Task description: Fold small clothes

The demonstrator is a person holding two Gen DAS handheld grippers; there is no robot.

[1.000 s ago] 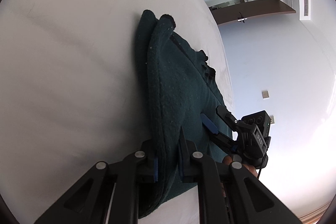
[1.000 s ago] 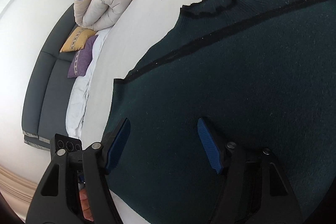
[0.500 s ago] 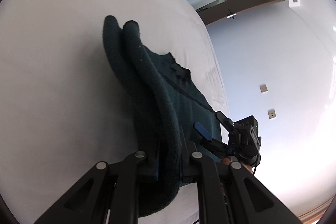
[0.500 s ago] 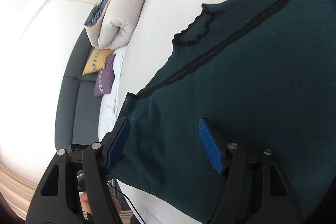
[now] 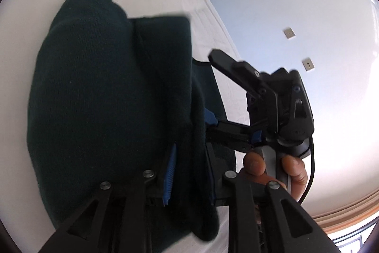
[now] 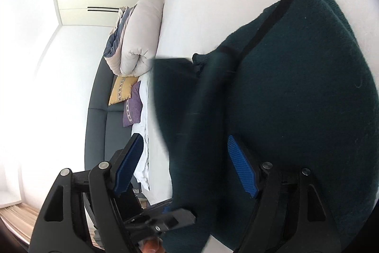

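Dark-green sweater point(image 5: 99, 96) folds hang between the opening left gripper point(image 5: 189, 179) and the opening right gripper point(image 6: 184, 165).

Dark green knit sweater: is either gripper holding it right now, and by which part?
The left gripper has a bunched fold of the dark green knit sweater between its opening jaws. The right gripper is opening wide, gripping nothing.
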